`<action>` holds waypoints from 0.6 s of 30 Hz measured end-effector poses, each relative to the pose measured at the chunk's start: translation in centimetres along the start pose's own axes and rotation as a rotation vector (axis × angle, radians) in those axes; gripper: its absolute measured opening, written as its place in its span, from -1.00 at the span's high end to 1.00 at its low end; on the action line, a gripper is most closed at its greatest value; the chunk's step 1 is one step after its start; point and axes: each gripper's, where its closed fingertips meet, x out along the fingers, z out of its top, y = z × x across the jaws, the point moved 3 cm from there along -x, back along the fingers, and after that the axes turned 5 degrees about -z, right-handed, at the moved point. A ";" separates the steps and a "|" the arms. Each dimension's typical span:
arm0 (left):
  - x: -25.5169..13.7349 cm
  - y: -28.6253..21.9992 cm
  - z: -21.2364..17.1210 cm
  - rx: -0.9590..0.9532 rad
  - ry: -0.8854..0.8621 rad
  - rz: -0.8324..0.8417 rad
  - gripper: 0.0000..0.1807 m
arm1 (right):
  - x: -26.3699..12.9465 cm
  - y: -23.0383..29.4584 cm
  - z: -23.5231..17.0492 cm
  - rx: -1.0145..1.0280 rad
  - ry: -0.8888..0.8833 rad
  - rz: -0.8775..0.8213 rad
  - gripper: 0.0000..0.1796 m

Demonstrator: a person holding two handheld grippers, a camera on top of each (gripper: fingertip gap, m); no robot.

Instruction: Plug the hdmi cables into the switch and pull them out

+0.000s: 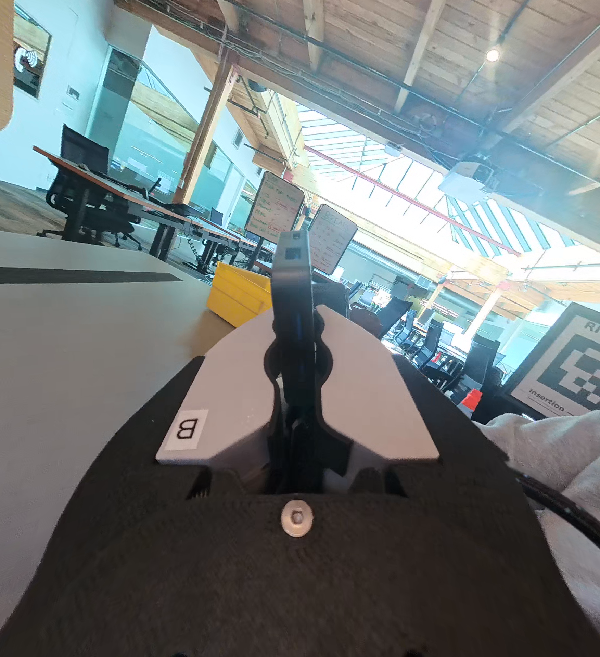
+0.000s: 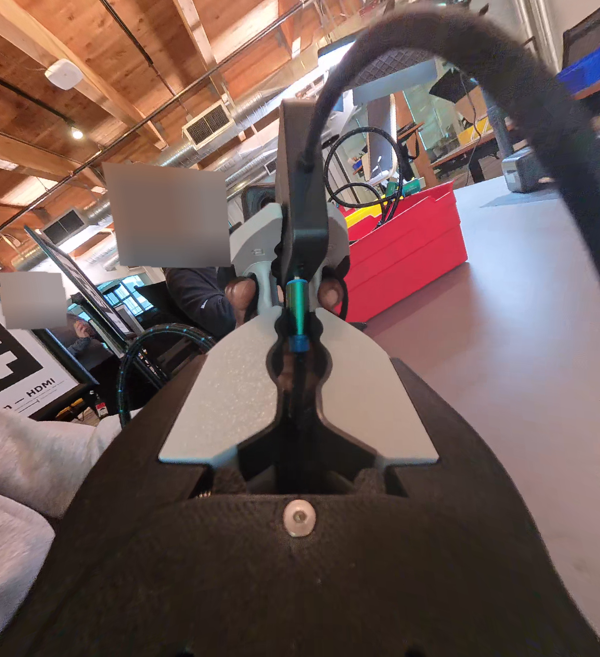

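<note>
Open office: timber beam ceiling (image 1: 433,53), bright skylight (image 1: 398,170), grey table (image 1: 60,355), desks with black chairs (image 1: 88,199), whiteboards (image 1: 275,206), yellow bin (image 1: 238,295), red bin (image 2: 408,249).

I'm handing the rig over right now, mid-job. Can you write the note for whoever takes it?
Left gripper shut on the switch, held upright.
Right gripper shut on the green-collared HDMI plug, its tip at the switch's near edge; fully seated or not, cannot tell.
A second black cable already sits in the switch.
Left: pull both out.
</note>
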 end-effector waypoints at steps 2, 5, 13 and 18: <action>-0.1 -0.1 0.2 0.023 -0.001 0.009 0.86 | 0.1 0.1 0.1 0.010 0.002 0.003 0.86; -0.2 -0.4 0.6 0.039 -0.015 0.000 0.86 | 0.2 0.5 0.3 0.006 0.011 0.002 0.86; 0.1 -0.9 0.0 0.066 0.045 -0.046 0.85 | -0.7 0.7 0.0 0.001 0.154 0.048 0.86; 0.1 -0.9 0.0 0.074 0.042 -0.040 0.85 | -1.0 0.6 0.2 -0.018 0.196 0.048 0.86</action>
